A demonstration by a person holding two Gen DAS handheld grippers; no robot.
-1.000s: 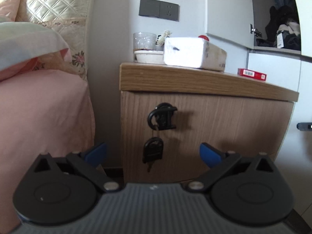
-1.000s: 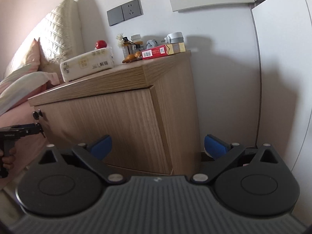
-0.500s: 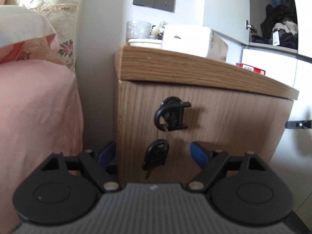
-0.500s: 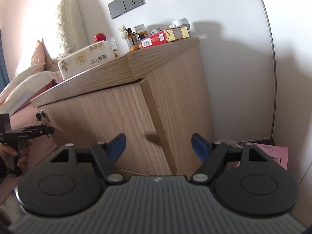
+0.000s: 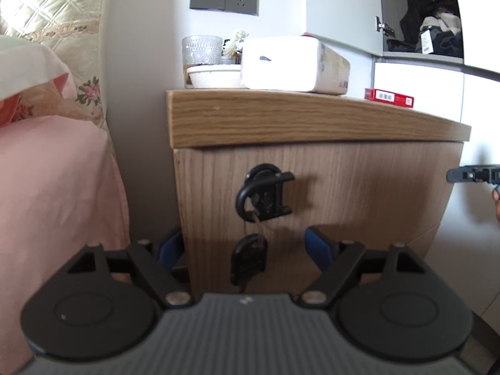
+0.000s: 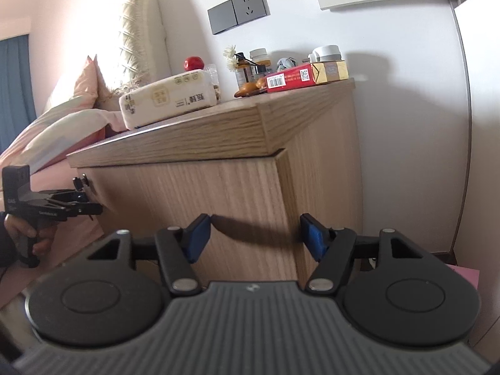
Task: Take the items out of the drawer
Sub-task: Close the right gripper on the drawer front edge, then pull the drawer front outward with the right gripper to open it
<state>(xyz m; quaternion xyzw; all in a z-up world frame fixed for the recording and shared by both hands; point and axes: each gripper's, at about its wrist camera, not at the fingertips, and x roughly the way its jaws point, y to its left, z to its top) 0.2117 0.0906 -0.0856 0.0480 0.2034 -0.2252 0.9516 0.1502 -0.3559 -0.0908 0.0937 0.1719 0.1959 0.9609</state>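
A wooden nightstand with a closed drawer front (image 5: 343, 193) stands beside the bed. A black lock with a key in it (image 5: 265, 192) sits on the front, and a second black key (image 5: 248, 261) hangs below. My left gripper (image 5: 242, 248) is open, its blue pads either side of the hanging key, close to the front. My right gripper (image 6: 256, 237) is open and empty at the drawer front's right corner (image 6: 281, 187), close to the wood. The left gripper also shows in the right wrist view (image 6: 62, 206) by the lock.
On top are a tissue pack (image 5: 293, 64), a glass (image 5: 201, 50), a white bowl (image 5: 214, 76), a red box (image 5: 389, 97), bottles (image 6: 256, 62) and a red ball (image 6: 193, 62). The pink bed (image 5: 53, 187) is at left, a white wardrobe (image 5: 468, 100) at right.
Both grippers have moved closer to the nightstand. The left now brackets the hanging key; the right has closed in on the front's right corner.
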